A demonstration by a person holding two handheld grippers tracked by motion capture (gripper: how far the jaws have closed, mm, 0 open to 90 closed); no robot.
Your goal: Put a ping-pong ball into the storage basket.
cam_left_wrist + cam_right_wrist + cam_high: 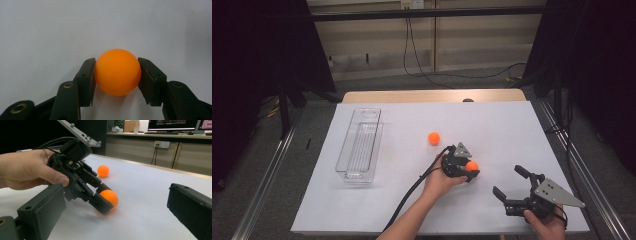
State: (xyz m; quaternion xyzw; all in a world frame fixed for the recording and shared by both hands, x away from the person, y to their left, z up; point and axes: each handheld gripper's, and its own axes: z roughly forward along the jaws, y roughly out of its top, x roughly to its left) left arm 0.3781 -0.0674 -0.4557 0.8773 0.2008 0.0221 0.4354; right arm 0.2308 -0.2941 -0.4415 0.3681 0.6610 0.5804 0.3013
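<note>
From the high view, the left gripper (470, 170) pinches a small orange plastic ball (471, 166) near the middle of the white-covered table (512, 130). A second orange ball (434, 138) lies loose, near but apart, farther up the table. A clear plastic rectangular bin (360, 145) stands well apart to the left. The right gripper (510, 182) sits near the table's front right edge, jaws spread wide.

In the left gripper view, both black jaws press against the sides of the held ball (117, 71), which rests on the white surface.

In the right gripper view, its own jaws stand far apart; beyond them the left hand (27, 171) tilts the left gripper (105, 200) down onto the ball (109, 197), with the second ball (103, 171) behind.
</note>
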